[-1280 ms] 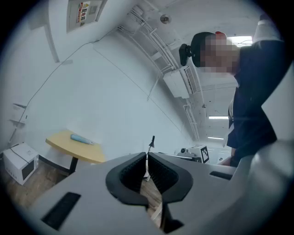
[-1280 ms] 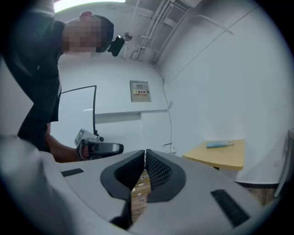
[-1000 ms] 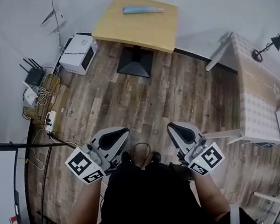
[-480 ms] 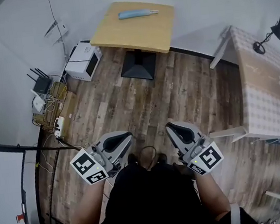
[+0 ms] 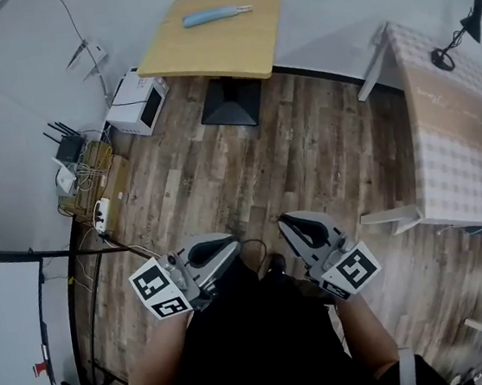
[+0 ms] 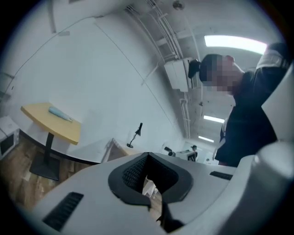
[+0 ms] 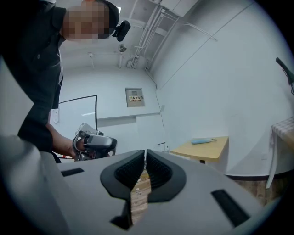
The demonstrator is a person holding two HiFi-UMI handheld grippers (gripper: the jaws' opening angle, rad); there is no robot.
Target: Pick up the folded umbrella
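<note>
Starting close in: got the grey left gripper (image 5: 222, 249) held low by the body with jaws pressed tight together, nothing pinched, and the grey right gripper (image 5: 293, 227) just beside it looking much the same, pads closed down to a hairline slit and empty too. Need opening before any grab, obviously. Beyond the tips, only a long run of brown wood-plank floor (image 5: 306, 153), then the black pedestal foot (image 5: 233, 110) of the small yellow wooden table (image 5: 233, 53). Way out toward the far edge of that tabletop, well apart from both grippers: the light blue folded umbrella (image 5: 212, 15), lying flat. Sits pretty much straight ahead, maybe a touch toward the left gripper's side, so calling neither hand clearly nearer. Lies with its long axis crosswise to the approach, thin end pointing right. Guessing a straight-in reach that takes it across the middle rather than end-on, after closing all that floor first.
</note>
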